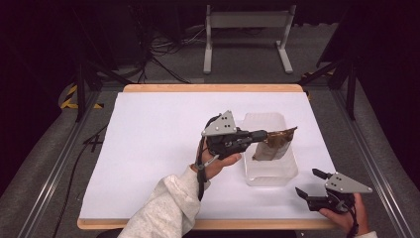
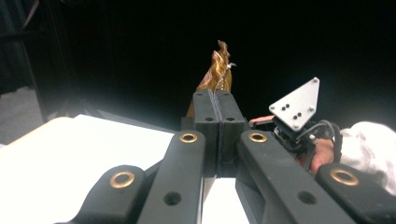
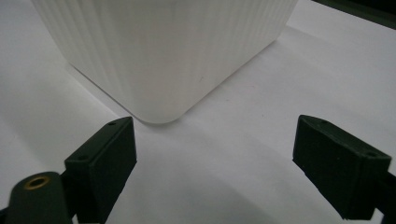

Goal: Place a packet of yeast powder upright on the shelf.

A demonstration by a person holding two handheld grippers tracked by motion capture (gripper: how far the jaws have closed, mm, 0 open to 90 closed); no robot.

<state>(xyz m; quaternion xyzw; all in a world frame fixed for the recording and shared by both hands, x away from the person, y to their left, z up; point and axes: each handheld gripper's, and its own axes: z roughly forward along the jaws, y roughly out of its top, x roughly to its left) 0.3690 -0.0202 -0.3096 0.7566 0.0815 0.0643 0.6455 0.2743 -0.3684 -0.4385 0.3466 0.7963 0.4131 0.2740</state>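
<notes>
The right gripper point(image 1: 306, 182) rests at the near edge of the white surface point(image 1: 148, 148), jaws wide and empty. The left gripper point(image 1: 265, 134) pinches a crinkled golden-brown foil wrapper point(image 1: 277, 141) above the translucent white plastic tub point(image 1: 270, 173).

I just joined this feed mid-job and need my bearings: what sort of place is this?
Most likely a lab recording station, not a home or shop. A white-covered table stands among black curtains and floor cables, and a person works with handheld grippers, the left gripper pinching a gold wrapper above a translucent bin.
</notes>
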